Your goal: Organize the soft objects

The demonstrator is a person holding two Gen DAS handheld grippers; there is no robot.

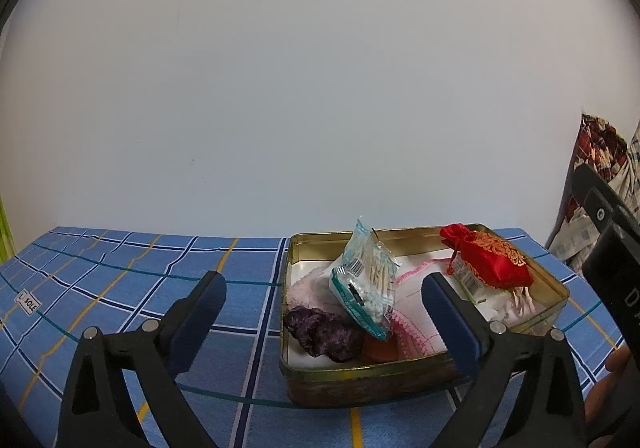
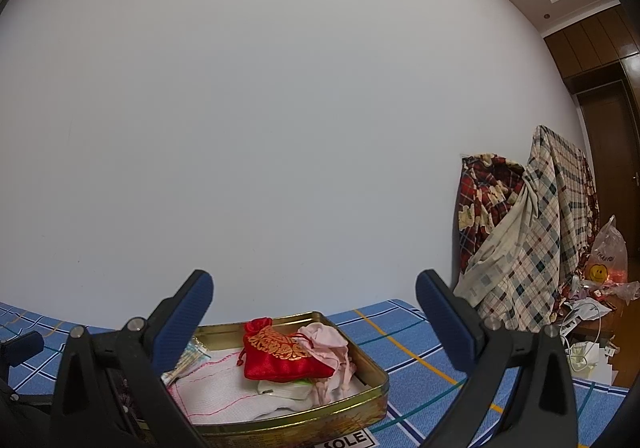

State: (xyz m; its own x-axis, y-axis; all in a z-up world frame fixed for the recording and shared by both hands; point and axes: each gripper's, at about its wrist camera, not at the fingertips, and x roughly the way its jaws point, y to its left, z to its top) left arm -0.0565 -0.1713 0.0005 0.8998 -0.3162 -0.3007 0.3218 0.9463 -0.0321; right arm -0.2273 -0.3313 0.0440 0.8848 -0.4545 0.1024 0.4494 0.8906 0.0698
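Tin [image 1: 552, 280] of soft objects ahead of left gripper [image 1: 324, 298], right gripper [image 2: 314, 296]; both agape, empty.

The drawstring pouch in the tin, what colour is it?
The pouch is red satin with gold patterning, clearest in the right wrist view.

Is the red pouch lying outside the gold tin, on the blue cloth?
No, the red pouch lies inside the gold tin, resting on the white and pink fabrics there.
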